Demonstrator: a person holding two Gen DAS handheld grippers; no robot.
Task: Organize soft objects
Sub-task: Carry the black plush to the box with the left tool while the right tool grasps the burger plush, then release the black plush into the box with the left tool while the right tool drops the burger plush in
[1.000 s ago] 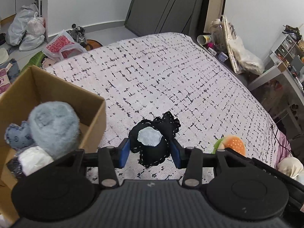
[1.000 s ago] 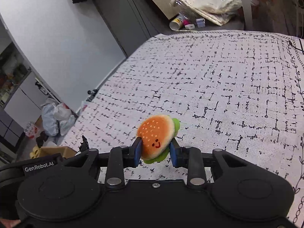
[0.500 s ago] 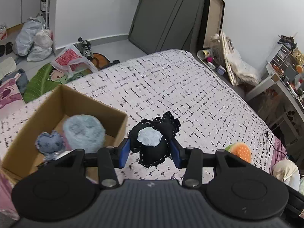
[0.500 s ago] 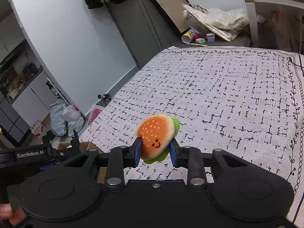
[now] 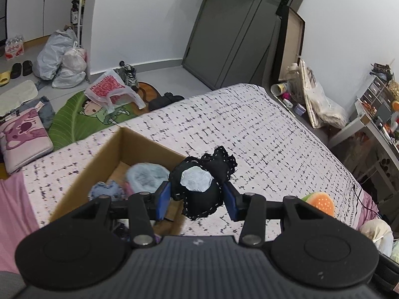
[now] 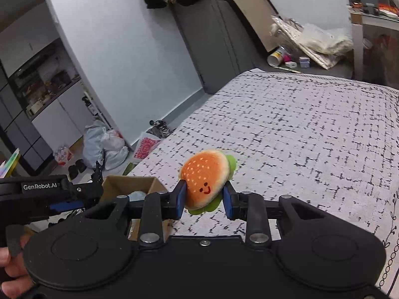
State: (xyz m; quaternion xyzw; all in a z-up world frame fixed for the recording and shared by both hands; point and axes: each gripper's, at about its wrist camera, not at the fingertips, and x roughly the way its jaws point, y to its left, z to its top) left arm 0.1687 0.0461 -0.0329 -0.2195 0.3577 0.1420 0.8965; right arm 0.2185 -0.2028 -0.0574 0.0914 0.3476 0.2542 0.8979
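Observation:
My left gripper [image 5: 197, 200] is shut on a black plush toy [image 5: 203, 191] with a pale patch, held in the air over the right edge of the cardboard box [image 5: 99, 157]. The box sits on the bed and holds a light blue fuzzy ball [image 5: 147, 175] and a denim-blue plush [image 5: 107, 190]. My right gripper [image 6: 204, 200] is shut on an orange hamburger plush [image 6: 205, 177] with a smiley face, held above the bed. The hamburger plush also shows in the left wrist view [image 5: 320, 203]. The box also shows in the right wrist view [image 6: 129, 183].
The bed [image 5: 249, 129] has a white cover with black dashes. Beige plush items [image 5: 376, 231] lie at its right edge. Bags [image 5: 62, 59], a green mat [image 5: 82, 114] and a pink cushion [image 5: 23, 137] lie on the floor. A desk [image 5: 374, 124] stands at the right.
Both grippers have risen and moved left toward the box while still holding their toys. The black toy now hangs over the box's right edge.

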